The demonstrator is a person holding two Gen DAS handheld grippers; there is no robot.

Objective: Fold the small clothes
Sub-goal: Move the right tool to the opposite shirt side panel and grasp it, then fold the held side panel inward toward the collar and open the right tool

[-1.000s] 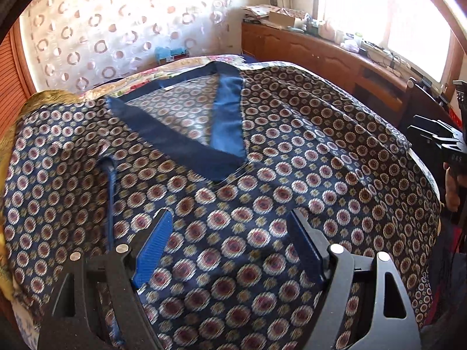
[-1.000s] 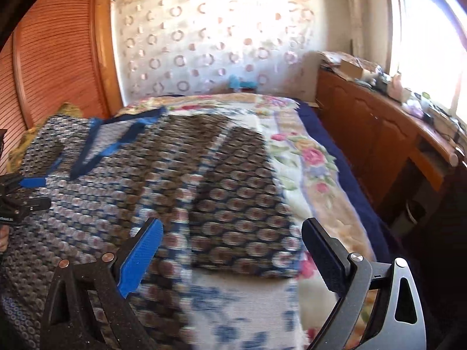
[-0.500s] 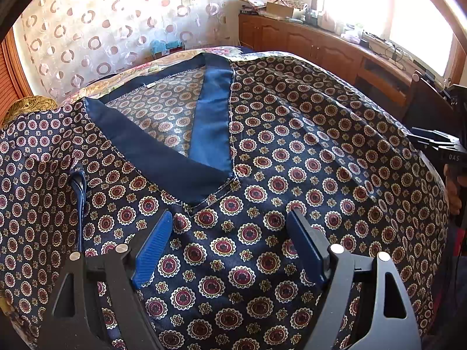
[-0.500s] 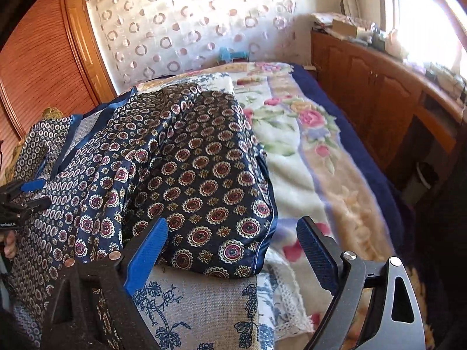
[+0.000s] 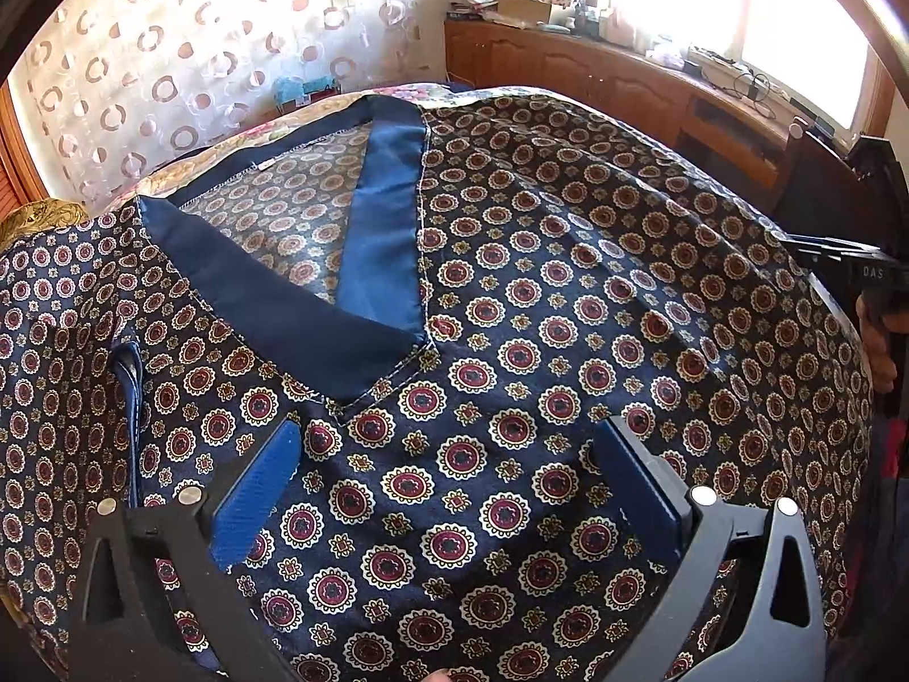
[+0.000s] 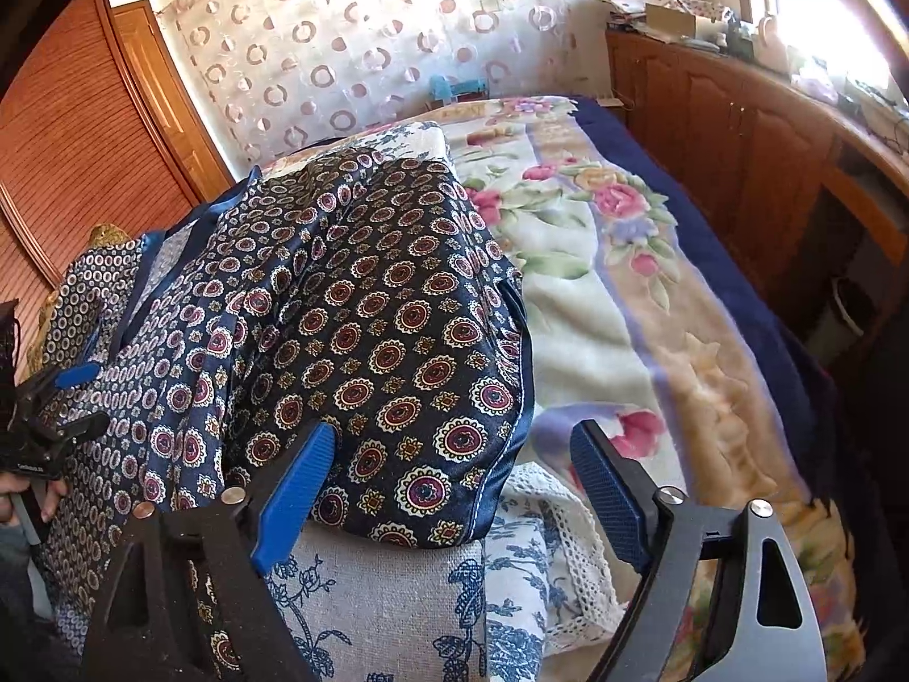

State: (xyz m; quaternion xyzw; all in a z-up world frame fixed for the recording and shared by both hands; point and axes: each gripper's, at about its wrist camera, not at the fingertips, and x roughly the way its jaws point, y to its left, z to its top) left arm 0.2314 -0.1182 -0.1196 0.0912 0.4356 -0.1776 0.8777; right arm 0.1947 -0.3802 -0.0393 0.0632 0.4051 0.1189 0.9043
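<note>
A navy patterned garment (image 5: 511, 295) with a plain blue V-neck band (image 5: 386, 238) lies spread over a blue-and-white floral cushion (image 6: 386, 585) on the bed (image 6: 625, 295). The left tongs (image 5: 449, 477) hover just above the fabric below the neckline; the jaws have just been opening and stand spread wide, pinching nothing. The right tongs (image 6: 449, 483) sit at the garment's sleeve edge (image 6: 500, 454); the jaws have just been closing but remain spread, the hem lying between them unpinched.

A home bedroom — floral bedspread (image 6: 574, 261), patterned curtain (image 6: 369, 40), wooden cabinets (image 6: 733, 131) under a sunny window (image 5: 795, 17).
</note>
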